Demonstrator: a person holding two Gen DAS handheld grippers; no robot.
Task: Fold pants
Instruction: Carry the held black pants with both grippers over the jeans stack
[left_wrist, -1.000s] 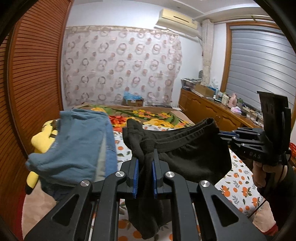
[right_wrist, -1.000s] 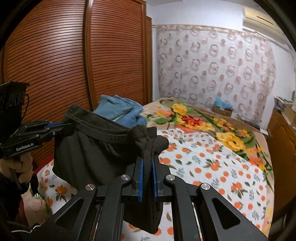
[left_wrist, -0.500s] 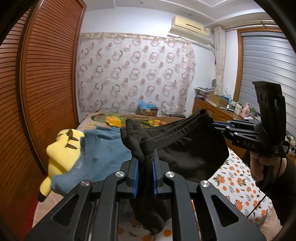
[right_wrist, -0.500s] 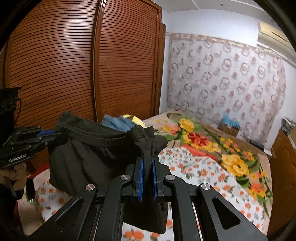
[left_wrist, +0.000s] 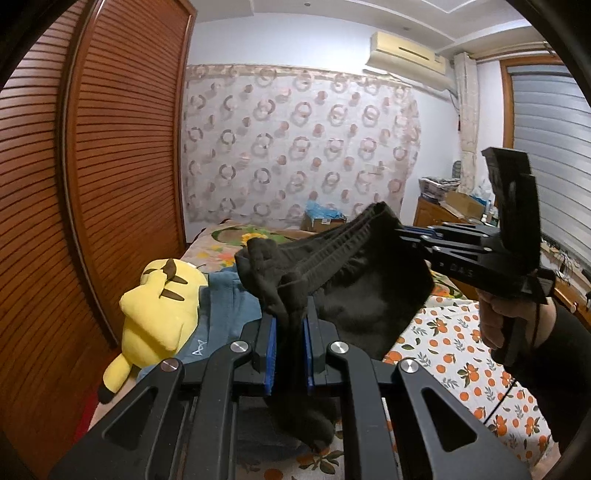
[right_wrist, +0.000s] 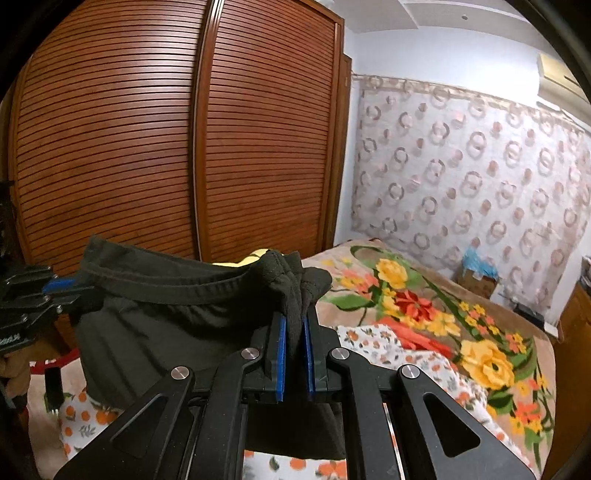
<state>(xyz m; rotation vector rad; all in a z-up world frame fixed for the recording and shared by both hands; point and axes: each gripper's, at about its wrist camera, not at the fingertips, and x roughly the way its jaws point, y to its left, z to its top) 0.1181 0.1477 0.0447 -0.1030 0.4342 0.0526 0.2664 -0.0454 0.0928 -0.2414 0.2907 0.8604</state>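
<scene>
Black pants (left_wrist: 365, 295) hang in the air above the bed, stretched by the waistband between both grippers. My left gripper (left_wrist: 289, 321) is shut on one bunched end of the waistband, its blue pads pressing the cloth. In the right wrist view the same pants (right_wrist: 162, 321) sag to the left, and my right gripper (right_wrist: 294, 325) is shut on the other bunched end. Each view shows the other gripper too: the right gripper (left_wrist: 410, 234) in a hand at right, the left gripper (right_wrist: 62, 286) at the left edge. The legs hang below, mostly hidden by the gripper bodies.
A yellow plush toy (left_wrist: 162, 314) and folded blue clothing (left_wrist: 225, 321) lie on the bed's left side by the slatted wooden wardrobe (right_wrist: 147, 147). The bed carries an orange-print sheet (left_wrist: 454, 354) and a floral blanket (right_wrist: 443, 314). A wooden dresser (left_wrist: 443, 214) stands at right.
Both grippers have lifted and swung with the pants still held between them. The views now tilt upward, showing more wall and wardrobe; the plush toy has come into sight beside the blue clothing.
</scene>
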